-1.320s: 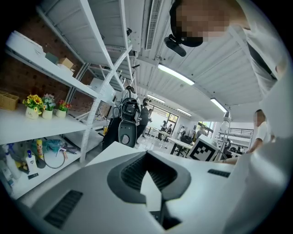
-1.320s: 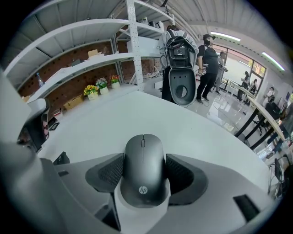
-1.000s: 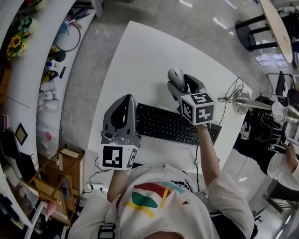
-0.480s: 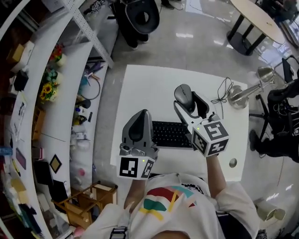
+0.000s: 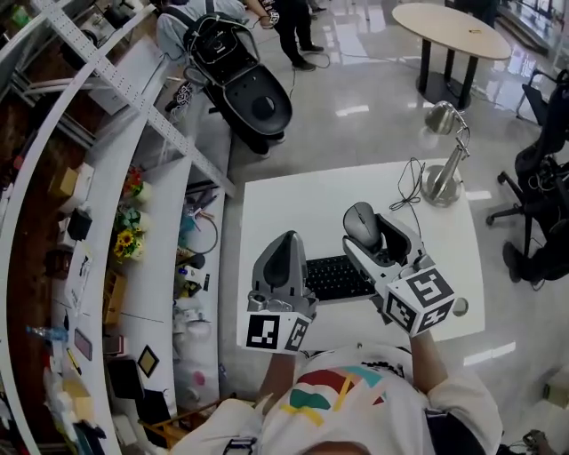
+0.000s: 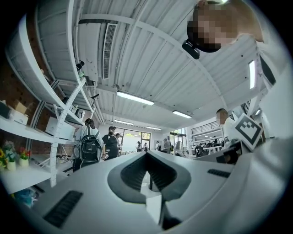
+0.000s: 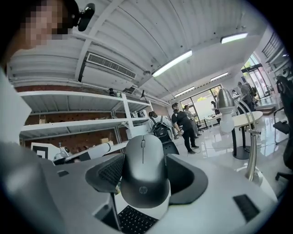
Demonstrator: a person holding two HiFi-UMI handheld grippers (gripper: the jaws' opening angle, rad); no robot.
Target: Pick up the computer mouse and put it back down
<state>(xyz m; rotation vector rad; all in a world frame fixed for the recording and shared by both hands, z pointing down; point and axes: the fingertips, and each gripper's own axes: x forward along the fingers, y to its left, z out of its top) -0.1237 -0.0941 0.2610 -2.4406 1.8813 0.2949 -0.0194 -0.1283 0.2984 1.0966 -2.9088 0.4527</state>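
Note:
The grey computer mouse (image 5: 359,221) (image 7: 143,171) is off the table, up in the air over the white table (image 5: 284,204). My right gripper (image 5: 370,228) (image 7: 144,165) is shut on it, one jaw against each flank, pointing roughly level into the room. My left gripper (image 5: 286,238) (image 6: 147,154) is held up beside it on the left, shut, with nothing between its jaws. Below both lies the black keyboard (image 5: 338,277) (image 7: 135,221).
A silver desk lamp (image 5: 442,173) (image 7: 224,109) and a thin cable (image 5: 407,187) are at the table's far right corner. White shelves (image 5: 133,222) with clutter run along the left. A black stroller (image 5: 253,98), a round table (image 5: 449,27) and people stand beyond.
Both grippers have risen well above the table, the right one carrying the mouse. The table and keyboard now look smaller and farther below, and more of the room shows.

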